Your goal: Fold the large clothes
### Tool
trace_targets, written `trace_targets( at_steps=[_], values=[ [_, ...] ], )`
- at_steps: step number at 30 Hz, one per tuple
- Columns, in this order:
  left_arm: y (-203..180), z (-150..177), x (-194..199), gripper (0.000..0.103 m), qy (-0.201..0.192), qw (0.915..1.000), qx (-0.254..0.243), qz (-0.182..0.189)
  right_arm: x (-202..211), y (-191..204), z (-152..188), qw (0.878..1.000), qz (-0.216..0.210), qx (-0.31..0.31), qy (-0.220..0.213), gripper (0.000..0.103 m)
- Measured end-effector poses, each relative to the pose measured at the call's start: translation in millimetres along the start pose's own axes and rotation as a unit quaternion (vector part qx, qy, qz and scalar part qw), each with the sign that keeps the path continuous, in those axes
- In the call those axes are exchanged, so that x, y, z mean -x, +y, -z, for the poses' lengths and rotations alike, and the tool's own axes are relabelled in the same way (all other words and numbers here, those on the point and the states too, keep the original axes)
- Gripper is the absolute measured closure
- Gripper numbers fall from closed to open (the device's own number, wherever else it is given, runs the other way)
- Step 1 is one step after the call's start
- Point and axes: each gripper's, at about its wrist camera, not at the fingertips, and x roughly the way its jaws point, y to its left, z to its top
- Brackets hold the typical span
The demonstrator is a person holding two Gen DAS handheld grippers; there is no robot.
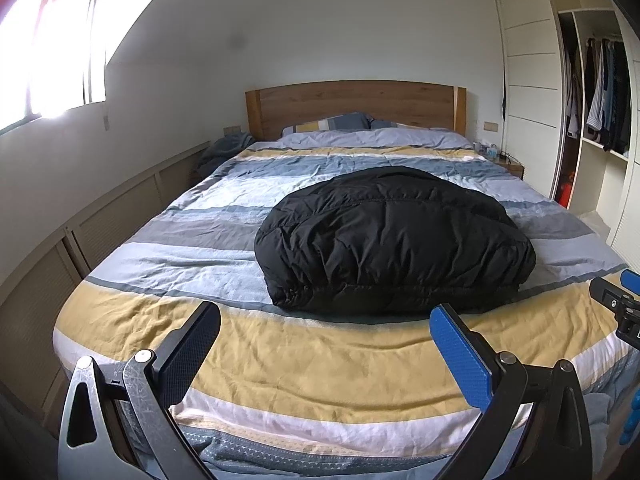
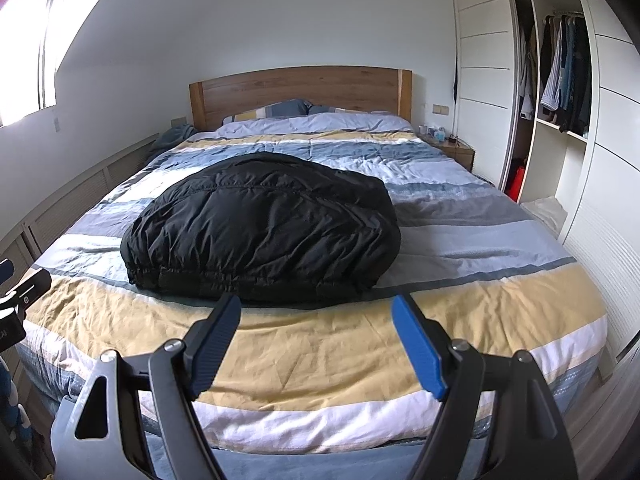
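Note:
A black puffer jacket (image 1: 394, 240) lies in a folded bundle on the striped bed cover (image 1: 168, 264); it also shows in the right wrist view (image 2: 262, 230). My left gripper (image 1: 325, 322) is open and empty, held above the foot of the bed, short of the jacket's near edge. My right gripper (image 2: 316, 312) is open and empty, also just short of the jacket's near edge. The right gripper's tip shows at the right edge of the left wrist view (image 1: 618, 296).
The bed has a wooden headboard (image 1: 356, 106) and pillows (image 1: 332, 123). Low cabinets (image 1: 100, 220) run along the left wall. A nightstand (image 2: 454, 148) and an open wardrobe with hanging clothes (image 2: 560, 80) stand on the right.

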Motion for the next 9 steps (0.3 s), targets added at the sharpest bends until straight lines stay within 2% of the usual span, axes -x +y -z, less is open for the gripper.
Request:
trace_targets(
  at_steps=[9],
  values=[
    [-2.5,-1.3,-1.3,0.0,0.001,1.0,0.0,0.002,-0.9,-0.7,1.1,1.0,0.003,0.004,-0.001,0.026]
  ],
)
